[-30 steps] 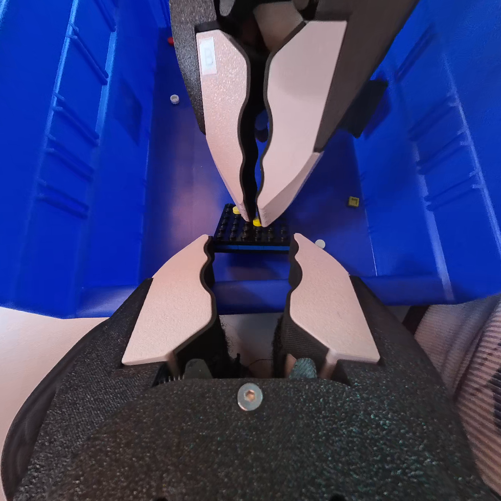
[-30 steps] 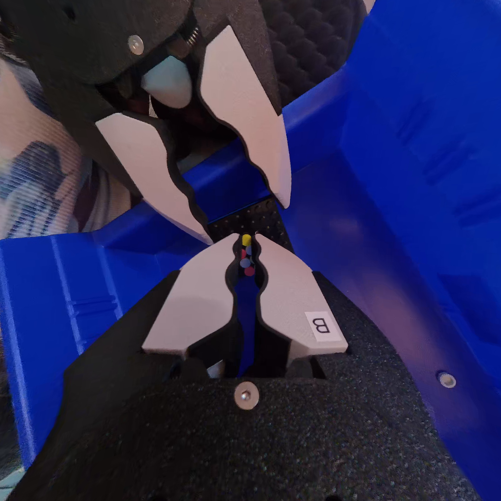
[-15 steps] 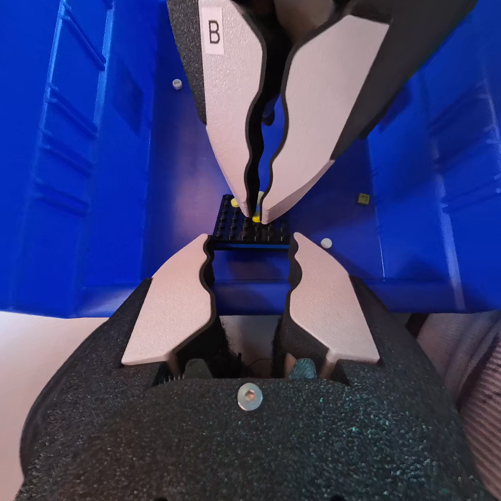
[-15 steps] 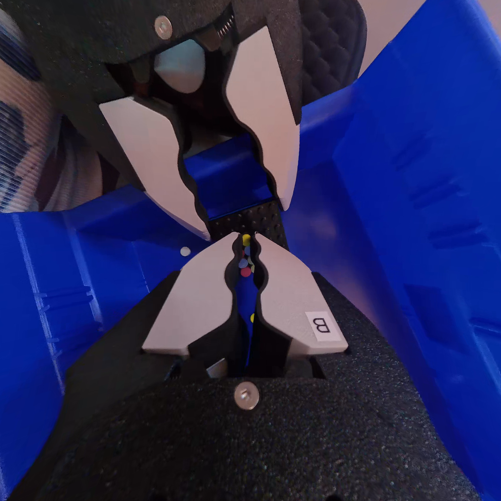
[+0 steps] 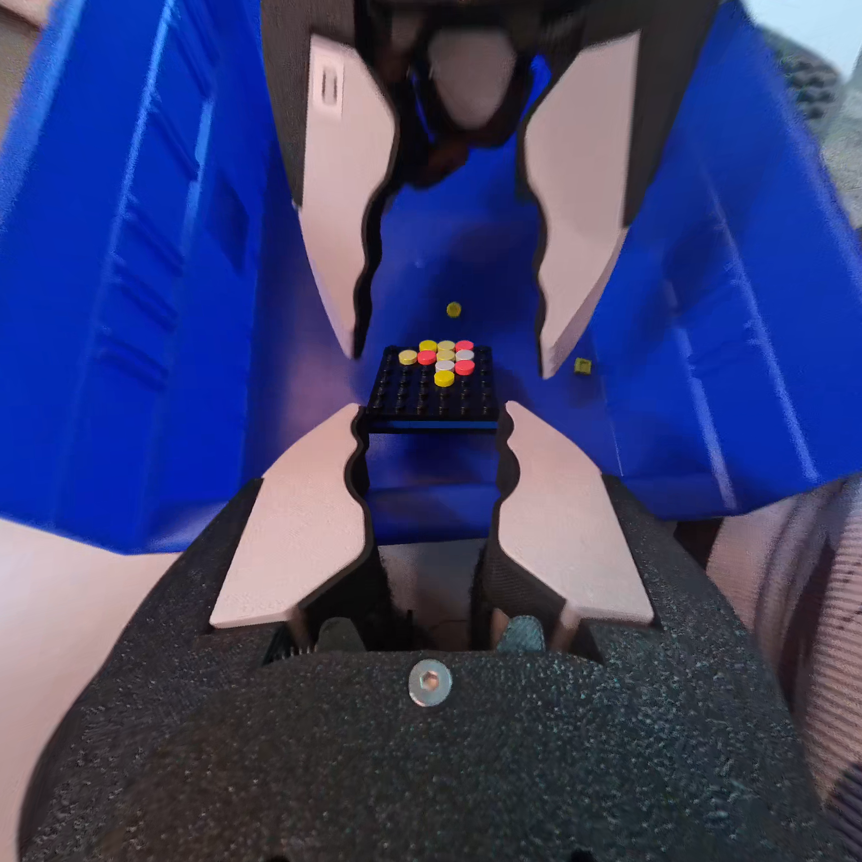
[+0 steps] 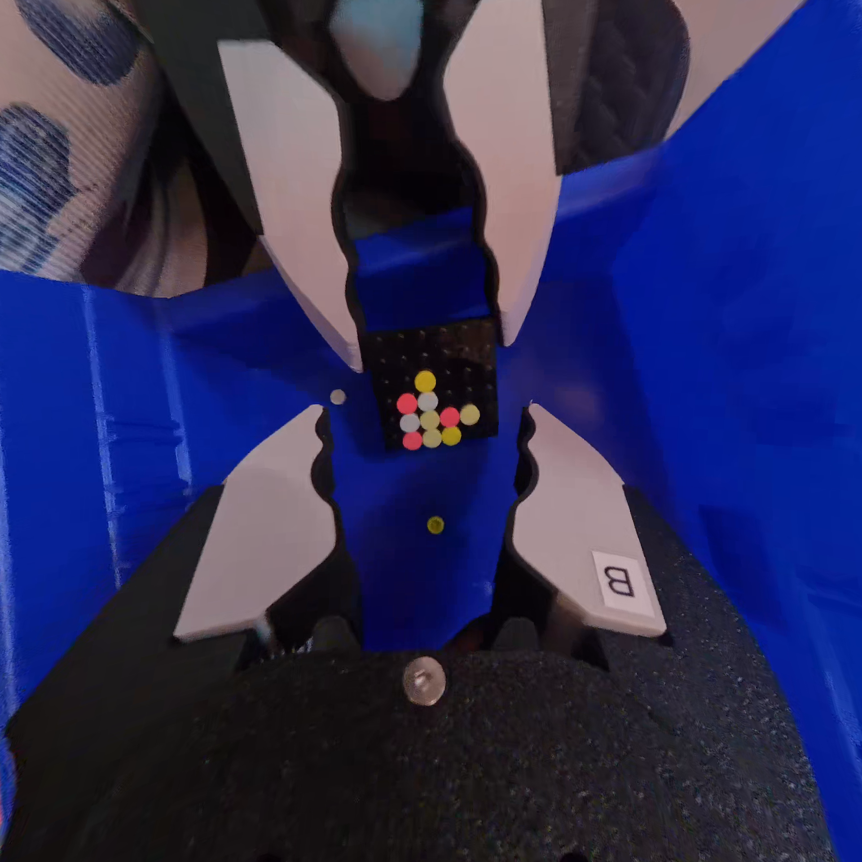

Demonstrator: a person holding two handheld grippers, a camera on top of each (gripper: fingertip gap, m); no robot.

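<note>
Both tongs changed in the last half second: the right tongs [image 6: 427, 406], then pinched almost closed over the studded black plate [image 5: 434, 392], are now spread wide and hold nothing, and they have drawn back and up from it. With them out of the way, the cluster of round studs [image 5: 443, 359] on the plate's far rows shows whole: yellow, red and pale grey pieces packed together, touching one another. It looks as though the yellow piece the tongs were pressing has been left seated on the plate, though which one it was I cannot tell.

The left tongs [image 5: 431, 410] are as they were, fairly wide, their fingertips at either side of the plate's near edge. Whether they clamp it or merely flank it I cannot tell; the tips seem to touch its corners.

The plate lies on the floor of a blue bin [image 5: 140, 280]. Loose on that floor are a yellow stud [image 5: 453, 309] just beyond the plate, between it and the right tongs; a small yellow square piece [image 5: 582, 365] off to one side; and, in the right wrist view, a grey stud [image 6: 337, 397] just beside the plate.

Motion blur smears the right tongs in the left wrist view, so they were moving at this moment.
</note>
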